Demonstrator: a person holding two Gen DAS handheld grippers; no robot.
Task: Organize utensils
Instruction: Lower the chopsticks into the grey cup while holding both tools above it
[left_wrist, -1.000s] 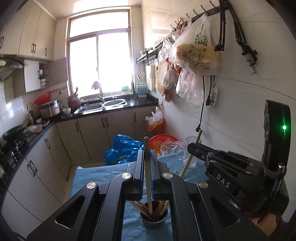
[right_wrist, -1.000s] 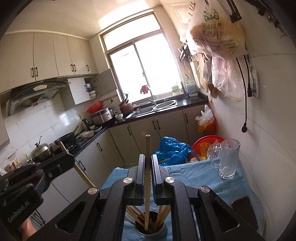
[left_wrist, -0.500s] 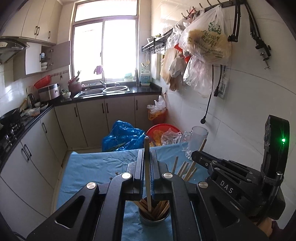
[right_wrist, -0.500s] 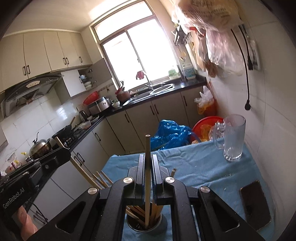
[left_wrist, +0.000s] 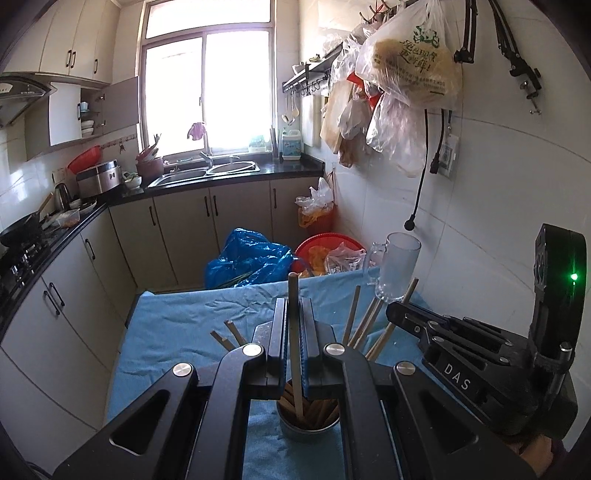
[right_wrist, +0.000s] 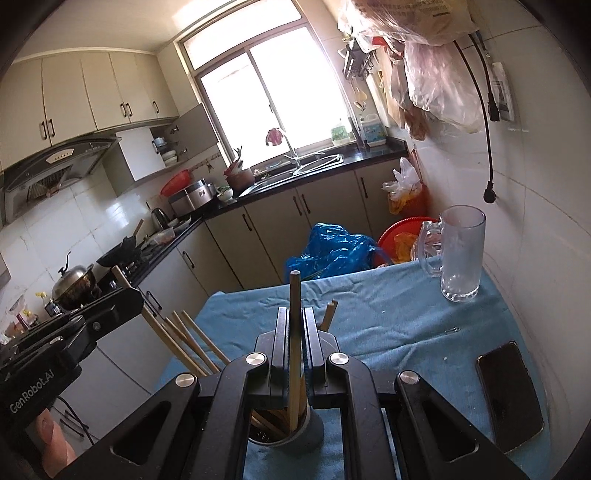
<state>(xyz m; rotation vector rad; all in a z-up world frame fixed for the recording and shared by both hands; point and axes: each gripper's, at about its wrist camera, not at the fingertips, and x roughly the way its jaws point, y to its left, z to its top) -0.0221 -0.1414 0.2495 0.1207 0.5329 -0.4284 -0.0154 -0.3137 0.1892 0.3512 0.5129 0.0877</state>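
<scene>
Many chopsticks stand in the metal cup.

Wooden chopsticks stand upright in metal cup.

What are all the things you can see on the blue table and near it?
metal cup: one, grey, near edge of the cloth, full of wooden chopsticks
chopstick: one, wooden, upright in the left tool
second chopstick: one, wooden, upright in the right tool
glass mug: one, clear, far right of the cloth
phone: one, black, flat, right side
cloth: one, blue, covering the table
plastic bag: one, blue, on the floor beyond the table
left tool: black, shut
right tool: black, shut
</scene>
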